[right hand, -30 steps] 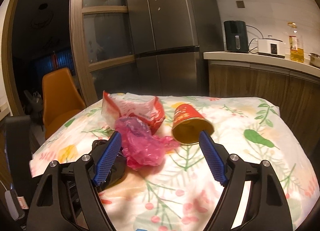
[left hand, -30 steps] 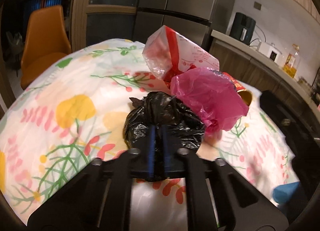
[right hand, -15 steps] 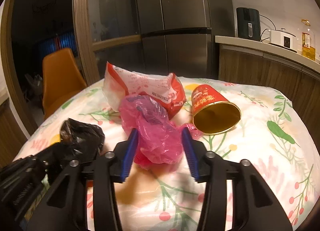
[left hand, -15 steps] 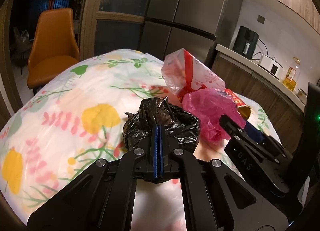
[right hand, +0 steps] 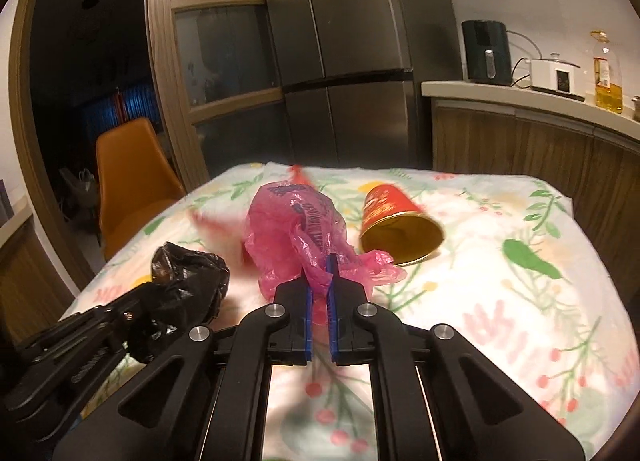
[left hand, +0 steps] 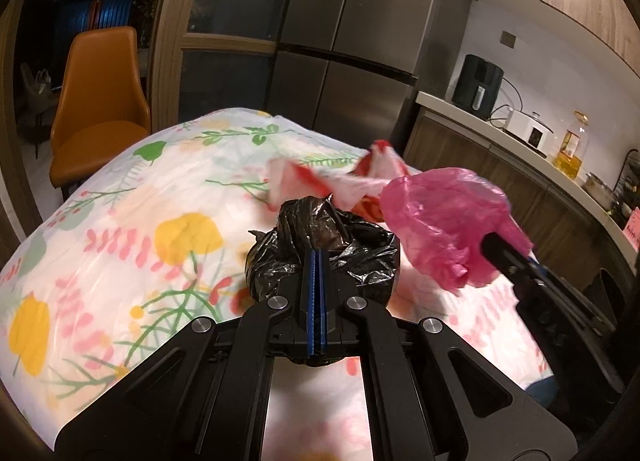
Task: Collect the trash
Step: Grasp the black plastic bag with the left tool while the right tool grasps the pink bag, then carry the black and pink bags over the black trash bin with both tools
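Fingers [right hand: 307, 301] of my right gripper are closing on the pink bag [right hand: 296, 237]; my left gripper [left hand: 316, 273] pinches the black bag [left hand: 320, 245]. Thin plastic could slip out beside the cup [right hand: 400, 229].

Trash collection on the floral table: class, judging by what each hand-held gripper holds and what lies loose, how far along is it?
Done: nothing visibly binned. In hand: the left hand-held gripper is shut on the black plastic bag; the right hand-held gripper is closing on the pink plastic bag, film already between its jaws. Left: the red paper cup on its side and the red-and-white wrapper on the tablecloth.
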Demonstrator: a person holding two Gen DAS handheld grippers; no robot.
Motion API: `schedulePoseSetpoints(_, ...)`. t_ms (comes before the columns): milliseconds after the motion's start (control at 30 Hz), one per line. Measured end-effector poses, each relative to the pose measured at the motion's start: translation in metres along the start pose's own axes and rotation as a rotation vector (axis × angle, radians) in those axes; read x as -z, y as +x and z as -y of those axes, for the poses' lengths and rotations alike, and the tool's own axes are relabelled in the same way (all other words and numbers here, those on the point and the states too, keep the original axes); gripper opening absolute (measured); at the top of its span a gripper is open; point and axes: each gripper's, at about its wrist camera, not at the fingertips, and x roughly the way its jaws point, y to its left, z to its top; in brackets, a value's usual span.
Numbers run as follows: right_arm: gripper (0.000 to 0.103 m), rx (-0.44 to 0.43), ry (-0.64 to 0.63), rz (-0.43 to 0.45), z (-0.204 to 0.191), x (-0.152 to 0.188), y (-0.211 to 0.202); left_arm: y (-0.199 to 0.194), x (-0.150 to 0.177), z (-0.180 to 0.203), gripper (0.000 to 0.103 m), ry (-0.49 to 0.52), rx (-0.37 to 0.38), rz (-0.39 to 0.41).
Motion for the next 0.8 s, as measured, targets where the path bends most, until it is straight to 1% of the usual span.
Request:
schedulePoseSetpoints(167,0.007,0.024,0.017,0.033,0.012,-0.001,-0.027,-0.012,0.002,0.013,0.0,0.02,0.022,0.016)
schedulePoseSetpoints(467,0.006,0.087,0.063,0.096,0.046,-0.001,-0.073,-0.029,0.007,0.05,0.0,0.074,0.074,0.032)
schedulePoseSetpoints(800,0.006,0.161,0.106,0.136,0.08,0.002,-0.106,-0.035,0.015,0.09,0.0,0.14,0.149,0.031)
